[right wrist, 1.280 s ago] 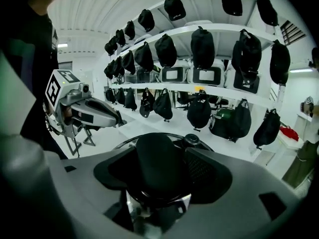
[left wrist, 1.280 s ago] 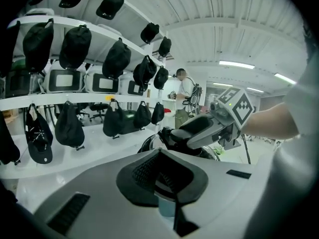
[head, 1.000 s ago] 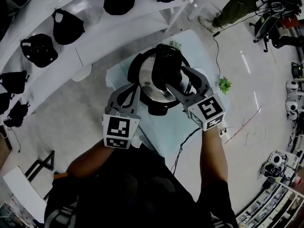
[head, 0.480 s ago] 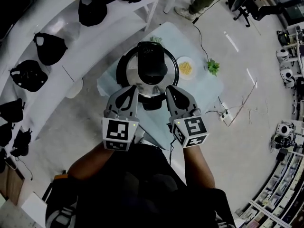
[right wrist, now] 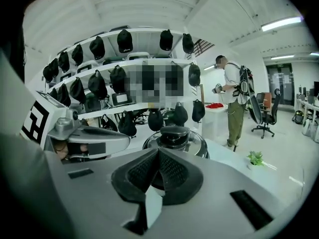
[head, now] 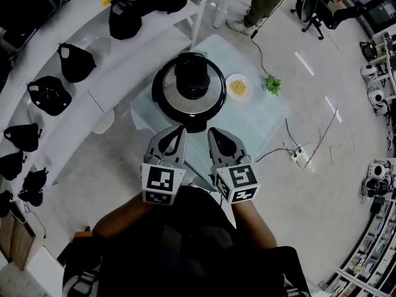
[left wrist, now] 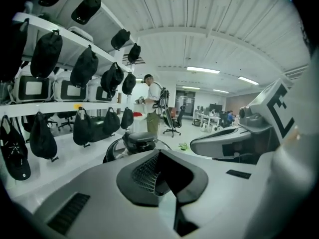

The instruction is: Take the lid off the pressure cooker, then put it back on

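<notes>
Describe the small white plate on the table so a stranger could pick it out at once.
Start at the pale blue-green table, which bears a big round pressure cooker with a shiny steel lid. Right of the cooker in the head view lies the small round white plate. It alone holds a yellow heap; its other neighbour is a little green plant.

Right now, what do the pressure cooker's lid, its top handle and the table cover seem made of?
The lid looks like polished metal, probably stainless steel: it shows bright reflections. The handle looks like matte black plastic: dark, no glint. The table cover is a pale sheet, cloth or plastic; I cannot tell which.
</notes>
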Available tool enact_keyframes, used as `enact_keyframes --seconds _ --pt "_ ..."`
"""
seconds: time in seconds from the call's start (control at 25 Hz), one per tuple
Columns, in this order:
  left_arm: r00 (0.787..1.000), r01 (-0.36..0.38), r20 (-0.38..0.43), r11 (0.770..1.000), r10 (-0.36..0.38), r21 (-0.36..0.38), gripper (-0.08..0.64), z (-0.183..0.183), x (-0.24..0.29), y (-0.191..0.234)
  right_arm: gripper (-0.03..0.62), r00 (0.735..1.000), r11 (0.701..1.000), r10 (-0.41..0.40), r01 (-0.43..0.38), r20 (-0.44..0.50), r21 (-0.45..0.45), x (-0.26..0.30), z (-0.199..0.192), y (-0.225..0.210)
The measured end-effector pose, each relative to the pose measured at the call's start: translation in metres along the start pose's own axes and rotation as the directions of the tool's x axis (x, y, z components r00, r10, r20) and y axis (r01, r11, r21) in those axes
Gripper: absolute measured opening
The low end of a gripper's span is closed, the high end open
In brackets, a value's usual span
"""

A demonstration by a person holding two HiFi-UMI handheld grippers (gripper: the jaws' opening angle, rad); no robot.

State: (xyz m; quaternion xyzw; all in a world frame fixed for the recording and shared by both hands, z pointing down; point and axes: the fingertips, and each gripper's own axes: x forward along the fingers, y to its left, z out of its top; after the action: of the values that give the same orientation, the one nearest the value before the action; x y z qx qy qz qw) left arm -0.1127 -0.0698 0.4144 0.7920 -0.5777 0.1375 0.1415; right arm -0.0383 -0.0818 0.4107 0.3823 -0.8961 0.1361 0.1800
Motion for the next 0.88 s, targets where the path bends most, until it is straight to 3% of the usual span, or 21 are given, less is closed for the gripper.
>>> enact_keyframes --seconds 0.56,0.88 --pt "0.999 -0.051 0.005 0.999 0.051 -0.007 0.006 -0.03 -0.099 -0.085 0.018 0.998 0.998 0.038 -0.035 0.045 -0.051 -0.108 -0.032 0.053" --pt "0.998 -0.06 0.022 0.998 0.059 0.03 0.006 -0.03 -0.138 -0.091 0.018 0.998 0.999 0.013 -0.01 0.059 -0.052 -0.137 -0.037 0.077"
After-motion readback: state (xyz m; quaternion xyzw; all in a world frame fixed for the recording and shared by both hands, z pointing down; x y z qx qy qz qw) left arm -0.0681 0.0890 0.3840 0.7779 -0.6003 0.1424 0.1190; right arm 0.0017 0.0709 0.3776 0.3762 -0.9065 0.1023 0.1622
